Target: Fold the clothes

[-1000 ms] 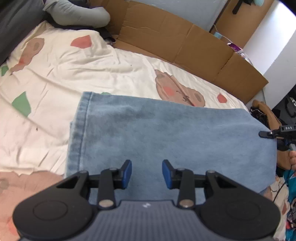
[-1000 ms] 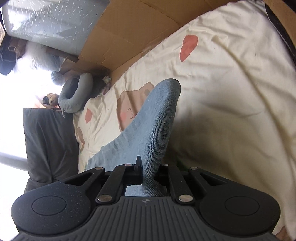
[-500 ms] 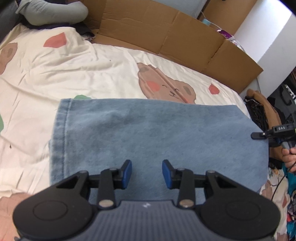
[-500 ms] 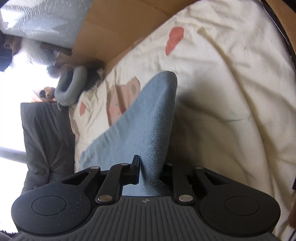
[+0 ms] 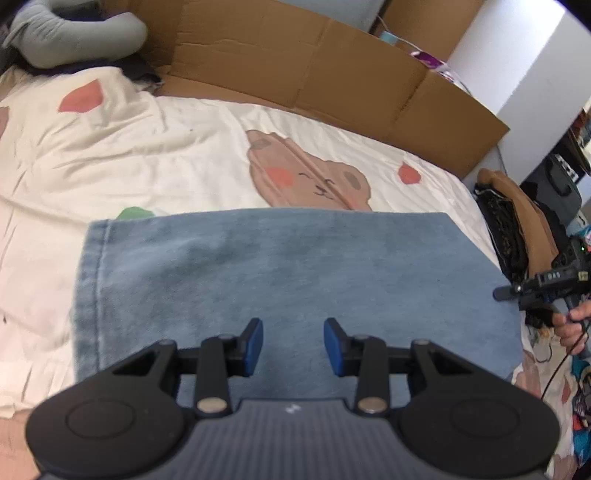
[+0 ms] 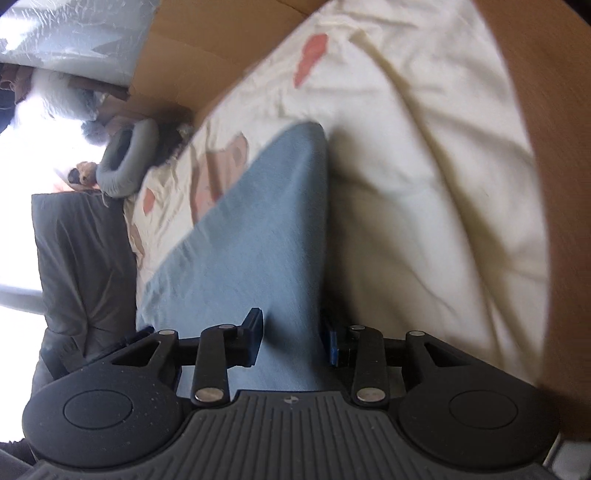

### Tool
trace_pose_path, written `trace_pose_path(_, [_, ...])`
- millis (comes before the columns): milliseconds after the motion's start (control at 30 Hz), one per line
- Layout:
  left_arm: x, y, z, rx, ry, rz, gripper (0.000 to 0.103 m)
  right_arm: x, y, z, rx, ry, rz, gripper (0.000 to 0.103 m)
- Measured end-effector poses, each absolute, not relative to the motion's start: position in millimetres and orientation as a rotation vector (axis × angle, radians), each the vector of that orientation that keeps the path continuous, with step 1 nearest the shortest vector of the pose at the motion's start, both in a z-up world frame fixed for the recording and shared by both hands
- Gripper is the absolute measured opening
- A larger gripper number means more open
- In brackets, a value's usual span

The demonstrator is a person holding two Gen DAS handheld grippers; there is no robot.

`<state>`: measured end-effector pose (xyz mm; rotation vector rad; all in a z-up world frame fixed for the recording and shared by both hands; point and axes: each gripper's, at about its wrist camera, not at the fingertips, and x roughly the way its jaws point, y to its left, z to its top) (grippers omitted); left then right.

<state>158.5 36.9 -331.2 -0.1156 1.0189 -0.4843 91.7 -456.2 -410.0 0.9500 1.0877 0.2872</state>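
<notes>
A cream bed sheet (image 5: 177, 155) printed with bears fills most of my left view, with brown cardboard (image 5: 332, 66) standing along its upper edge. Folded blue denim (image 5: 288, 273) lies flat across the centre of the frame on the bed. My left tongs (image 5: 293, 347) hover above its near edge, fingers apart and holding nothing. In my right view, the right tongs (image 6: 291, 341) are spread, denim passing loosely between them.

Jeans (image 5: 288, 273) flat on the bedsheet (image 5: 166, 155), cardboard (image 5: 303, 70) behind, pillow (image 5: 74, 33) far left.
</notes>
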Motion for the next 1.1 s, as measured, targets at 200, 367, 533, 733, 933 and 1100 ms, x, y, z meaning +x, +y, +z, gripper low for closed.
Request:
trace_pose_path(200, [162.8, 26.7, -331.4, -0.092, 1.023, -0.519, 0.038, 67.6, -457.2, -425.4, 0.981, 1.125, 0.293, 0.036])
trace_pose_path(367, [162.8, 24.5, -333.6, -0.104, 1.025, -0.519, 0.038, 50.1, -460.7, -429.2, 1.008, 1.149, 0.306, 0.037])
trace_pose_path(533, [159.4, 19.4, -337.4, -0.098, 1.042, -0.534, 0.038, 32.0, -469.5, -431.3, 1.103, 1.124, 0.319, 0.037])
trace_pose_path(733, [153.3, 13.4, -345.7, -0.12, 1.066, -0.542, 0.038, 5.4, -478.4, -443.7, 1.226, 1.097, 0.298, 0.037])
trace_pose_path(933, [147.0, 8.1, -351.8, -0.14, 1.089, -0.548, 0.038, -13.9, -467.9, -459.3, 1.267, 1.112, 0.27, 0.037])
trace_pose_path(1100, [142.4, 4.5, -356.2, -0.17, 1.112, -0.55, 0.038, -11.7, -457.6, -442.4, 1.181, 1.113, 0.263, 0.027])
